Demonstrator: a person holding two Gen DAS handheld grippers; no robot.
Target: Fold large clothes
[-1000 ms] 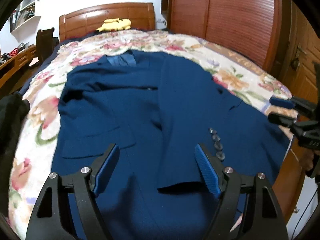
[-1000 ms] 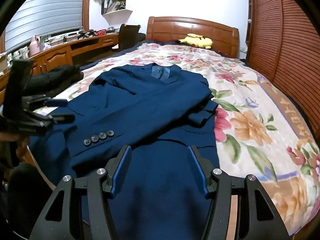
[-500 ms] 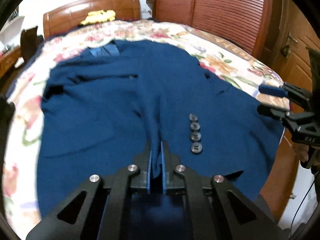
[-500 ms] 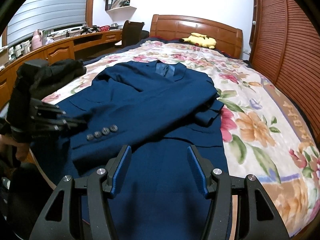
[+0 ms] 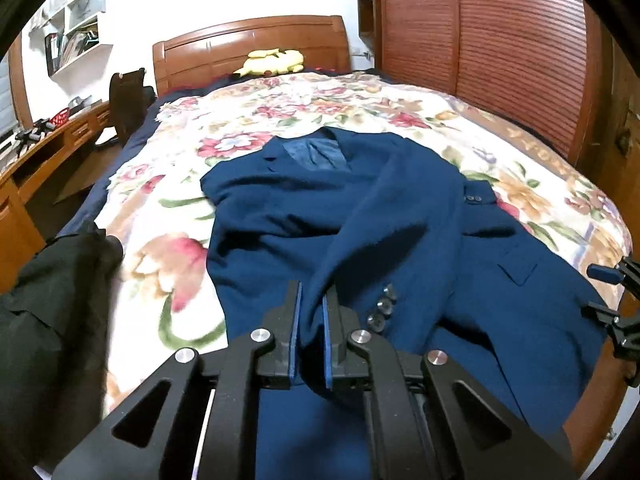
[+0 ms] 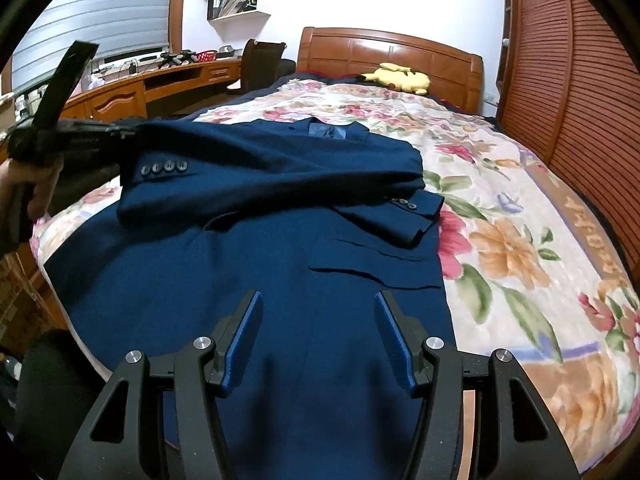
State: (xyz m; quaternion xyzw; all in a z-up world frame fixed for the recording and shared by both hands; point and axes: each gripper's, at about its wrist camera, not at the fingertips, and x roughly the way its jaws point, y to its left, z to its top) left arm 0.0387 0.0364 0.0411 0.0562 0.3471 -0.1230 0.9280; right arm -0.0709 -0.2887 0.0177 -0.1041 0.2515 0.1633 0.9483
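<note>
- Left wrist view: a navy suit jacket (image 5: pixel 360 208) is spread front-up on the floral bedspread (image 5: pixel 280 104), collar toward the headboard (image 5: pixel 248 44); no containers are seen.
- The cuff of one sleeve (image 5: pixel 360 280), with its row of buttons (image 5: pixel 382 306), is clamped between the blue pads of the left gripper (image 5: pixel 311 320) and held above the jacket body; by the reading the jaws are easing slightly apart, though the cloth is seen pressed between them.
- In the right wrist view, the right gripper (image 6: pixel 318 340) hangs over the jacket's lower hem with jaws apart and nothing between them.
- The hem reaches the near bed edge; bare bedspread lies open on both sides.
- A black garment (image 5: pixel 52 300) lies at the left edge, a yellow plush toy (image 5: pixel 272 62) by the headboard.
- A louvred wardrobe (image 6: pixel 580 80) stands along one side, a desk (image 6: pixel 132 88) and chair (image 6: pixel 260 60) along the other.
</note>
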